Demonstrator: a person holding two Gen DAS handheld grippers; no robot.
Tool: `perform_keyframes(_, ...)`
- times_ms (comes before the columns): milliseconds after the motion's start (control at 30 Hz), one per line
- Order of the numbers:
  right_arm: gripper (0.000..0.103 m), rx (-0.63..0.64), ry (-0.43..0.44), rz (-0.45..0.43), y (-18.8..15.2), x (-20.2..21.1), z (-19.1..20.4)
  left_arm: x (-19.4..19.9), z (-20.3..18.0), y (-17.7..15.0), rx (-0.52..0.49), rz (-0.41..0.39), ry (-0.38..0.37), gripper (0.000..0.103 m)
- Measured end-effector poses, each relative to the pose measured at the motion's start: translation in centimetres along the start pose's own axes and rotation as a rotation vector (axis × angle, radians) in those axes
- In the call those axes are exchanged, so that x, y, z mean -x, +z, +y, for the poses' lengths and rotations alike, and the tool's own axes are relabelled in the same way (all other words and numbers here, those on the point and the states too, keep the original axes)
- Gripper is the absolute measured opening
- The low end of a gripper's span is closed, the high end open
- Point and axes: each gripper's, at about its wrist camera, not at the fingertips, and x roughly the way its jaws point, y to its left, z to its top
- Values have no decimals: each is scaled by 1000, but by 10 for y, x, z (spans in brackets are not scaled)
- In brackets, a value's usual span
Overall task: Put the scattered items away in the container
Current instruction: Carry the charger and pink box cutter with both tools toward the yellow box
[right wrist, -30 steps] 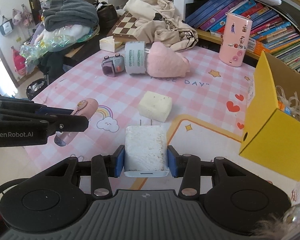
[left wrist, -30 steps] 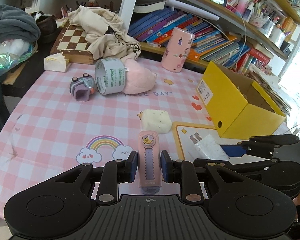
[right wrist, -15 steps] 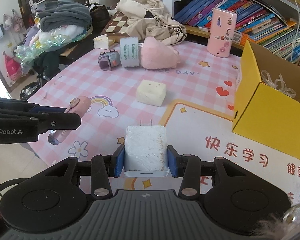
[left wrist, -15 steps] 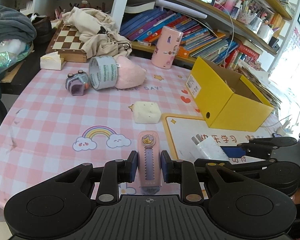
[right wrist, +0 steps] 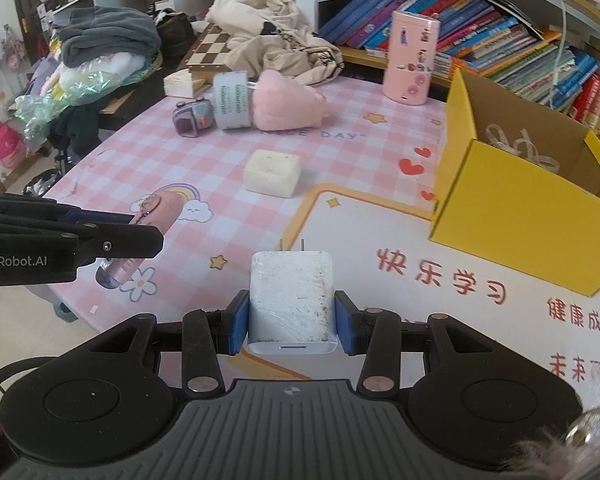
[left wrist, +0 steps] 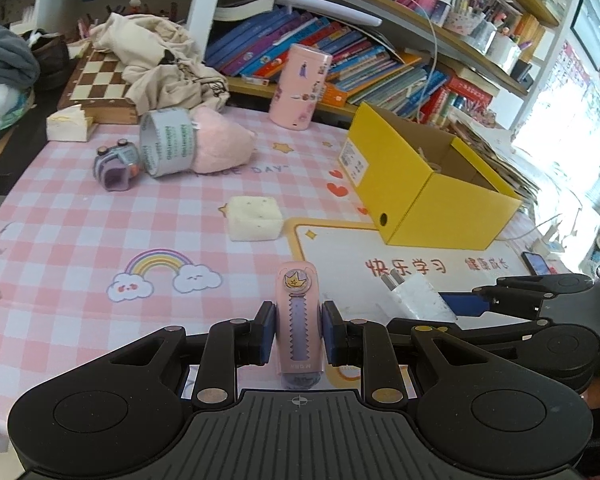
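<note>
My left gripper [left wrist: 298, 330] is shut on a pink utility knife [left wrist: 298, 320], held above the near edge of the pink checked tablecloth [left wrist: 80, 236]. My right gripper [right wrist: 291, 318] is shut on a white charger plug [right wrist: 290, 300], prongs pointing forward. The open yellow box [right wrist: 516, 208] stands to the right, ahead of both grippers, with white ribbon inside. The same box [left wrist: 428, 188] shows in the left wrist view. A cream sponge block [right wrist: 272, 174] lies mid-table. A tape roll [right wrist: 232, 100], a pink plush [right wrist: 288, 104] and a purple toy camera [right wrist: 190, 118] lie further back.
A pink cylinder tin [right wrist: 410, 58] stands at the back by a shelf of books [right wrist: 480, 32]. A chessboard [left wrist: 96, 80] under a beige cloth [left wrist: 156, 60] sits back left. A white study mat [right wrist: 440, 280] lies under the yellow box. A phone [left wrist: 536, 264] rests far right.
Both grippers have pulled back and risen with their objects still held; the table items look smaller and farther, and the yellow box has come more fully into view.
</note>
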Motion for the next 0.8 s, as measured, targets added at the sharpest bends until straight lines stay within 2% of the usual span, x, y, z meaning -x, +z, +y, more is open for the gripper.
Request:
perform_keyframes(300,41,-62,-47,-9,-8,14,-26,-12,-25,6,-60,15,-47,23)
perform_keyframes(800,41,-129,-89,-8,-24,29,-54,-23,-53,7,-105,42,-84,23)
